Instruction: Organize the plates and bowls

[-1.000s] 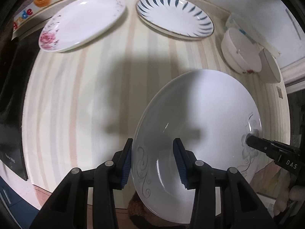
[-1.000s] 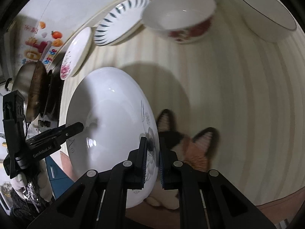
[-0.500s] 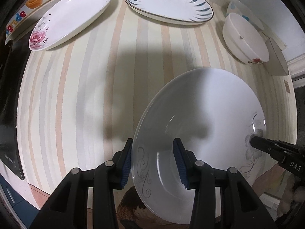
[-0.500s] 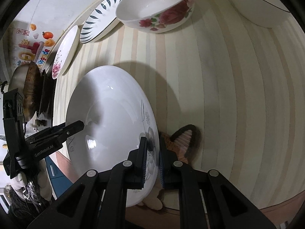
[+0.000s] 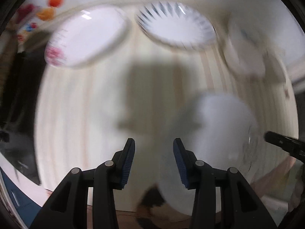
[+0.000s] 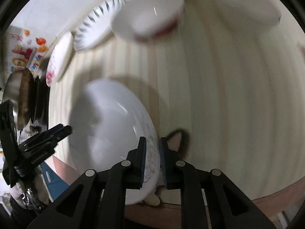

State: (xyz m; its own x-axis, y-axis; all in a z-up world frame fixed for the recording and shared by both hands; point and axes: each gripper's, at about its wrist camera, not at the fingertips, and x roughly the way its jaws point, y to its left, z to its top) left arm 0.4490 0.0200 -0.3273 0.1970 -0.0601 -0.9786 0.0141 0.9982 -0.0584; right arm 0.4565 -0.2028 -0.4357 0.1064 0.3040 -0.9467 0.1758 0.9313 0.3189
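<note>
At the near edge of the striped tabletop point(image 6: 219, 95), the wide white porcelain plate point(image 6: 110, 133) rests; right tongs point(image 6: 152, 160), just loosening, straddle its rim, while left tongs point(image 5: 154, 162) stand open just left of it.

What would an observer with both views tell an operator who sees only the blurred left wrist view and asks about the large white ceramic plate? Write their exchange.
Operator: Is the right gripper on the large white ceramic plate?
Observer: Its fingers straddle the plate's near rim. The jaws have just been opening, and I cannot tell whether the pads still press.
Operator: Where is my left gripper against the plate?
Observer: Its tips sit right at the opposite rim, on the side towards a round metal pan.
</note>
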